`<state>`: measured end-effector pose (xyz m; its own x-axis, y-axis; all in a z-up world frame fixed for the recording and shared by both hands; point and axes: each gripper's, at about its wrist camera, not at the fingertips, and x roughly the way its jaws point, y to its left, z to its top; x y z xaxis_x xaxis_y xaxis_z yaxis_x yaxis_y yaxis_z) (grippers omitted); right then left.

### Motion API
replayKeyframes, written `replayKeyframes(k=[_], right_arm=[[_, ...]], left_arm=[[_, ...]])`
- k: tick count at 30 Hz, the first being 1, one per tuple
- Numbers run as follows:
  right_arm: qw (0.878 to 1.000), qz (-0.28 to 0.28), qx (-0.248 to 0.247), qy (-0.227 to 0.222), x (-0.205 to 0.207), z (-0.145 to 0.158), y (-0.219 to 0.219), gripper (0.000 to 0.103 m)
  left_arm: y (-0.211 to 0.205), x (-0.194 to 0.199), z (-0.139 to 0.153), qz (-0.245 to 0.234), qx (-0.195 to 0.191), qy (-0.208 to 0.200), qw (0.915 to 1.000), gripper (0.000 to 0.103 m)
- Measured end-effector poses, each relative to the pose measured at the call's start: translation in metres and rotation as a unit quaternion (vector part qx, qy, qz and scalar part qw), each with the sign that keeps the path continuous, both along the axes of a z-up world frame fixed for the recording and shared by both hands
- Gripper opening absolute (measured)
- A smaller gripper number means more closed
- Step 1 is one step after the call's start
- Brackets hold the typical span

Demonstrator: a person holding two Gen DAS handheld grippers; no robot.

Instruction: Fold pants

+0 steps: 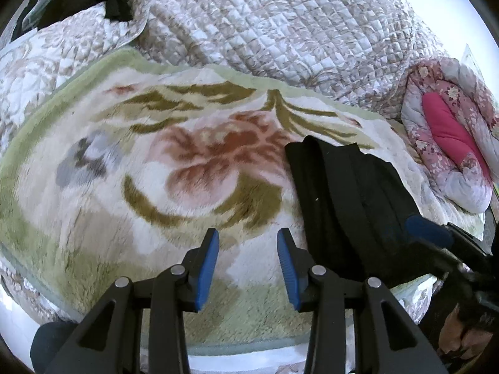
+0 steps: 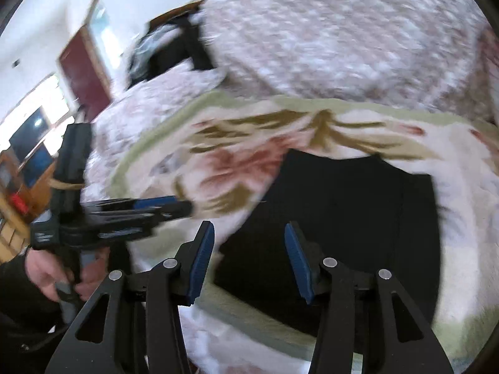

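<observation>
The black pants [image 1: 349,202] lie folded into a compact stack on the right part of a flowered fleece blanket [image 1: 193,168]. My left gripper [image 1: 248,237] hovers over the blanket just left of the pants, jaws open with only blanket showing between them. In the right wrist view the pants [image 2: 343,218] fill the centre right. My right gripper [image 2: 249,230] stands open above their near left edge, its pads pressing on nothing. The right gripper's blue pad [image 1: 430,233] shows at the pants' right side. The left gripper [image 2: 156,205] appears at the left, held by a hand [image 2: 46,274].
A quilted bedspread [image 1: 280,25] is heaped behind the blanket. A rolled pink flowered duvet [image 1: 452,143] lies at the far right. Another dark garment [image 1: 115,3] sits at the back left. A dark red door [image 2: 84,71] and wooden furniture [image 2: 18,187] are off the bed's left.
</observation>
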<state>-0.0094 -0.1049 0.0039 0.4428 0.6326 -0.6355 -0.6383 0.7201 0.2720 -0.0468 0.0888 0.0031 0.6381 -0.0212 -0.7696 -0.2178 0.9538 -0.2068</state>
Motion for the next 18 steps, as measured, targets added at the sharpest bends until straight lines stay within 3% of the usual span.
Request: replayKeyframes(k=[3, 4, 7, 9, 14, 18], right_arm=[[0.997, -0.013, -0.052, 0.06, 0.015, -0.035, -0.001, 0.03], [0.996, -0.001, -0.047, 0.075, 0.015, -0.042, -0.001, 0.03], [0.996, 0.013, -0.002, 0.085, 0.016, -0.033, -0.01, 0.03], [0.997, -0.012, 0.009, 0.076, 0.025, -0.027, -0.022, 0.03], [0.993, -0.096, -0.005, 0.069, 0.062, -0.021, -0.058, 0.03], [0.991, -0.121, -0.017, 0.062, 0.095, -0.021, -0.07, 0.03]], left_arm=[[-0.006, 0.01, 0.003, -0.01, 0.002, -0.004, 0.9999, 0.041], [-0.009, 0.013, 0.004, -0.014, 0.003, -0.005, 0.9999, 0.041], [-0.019, 0.025, 0.009, -0.032, 0.01, -0.011, 0.9994, 0.041], [-0.027, 0.033, 0.012, -0.044, 0.015, -0.015, 0.9988, 0.041], [-0.049, 0.069, 0.016, -0.078, 0.025, -0.024, 0.9963, 0.041], [-0.069, 0.101, 0.014, -0.106, 0.033, -0.031, 0.9933, 0.041]])
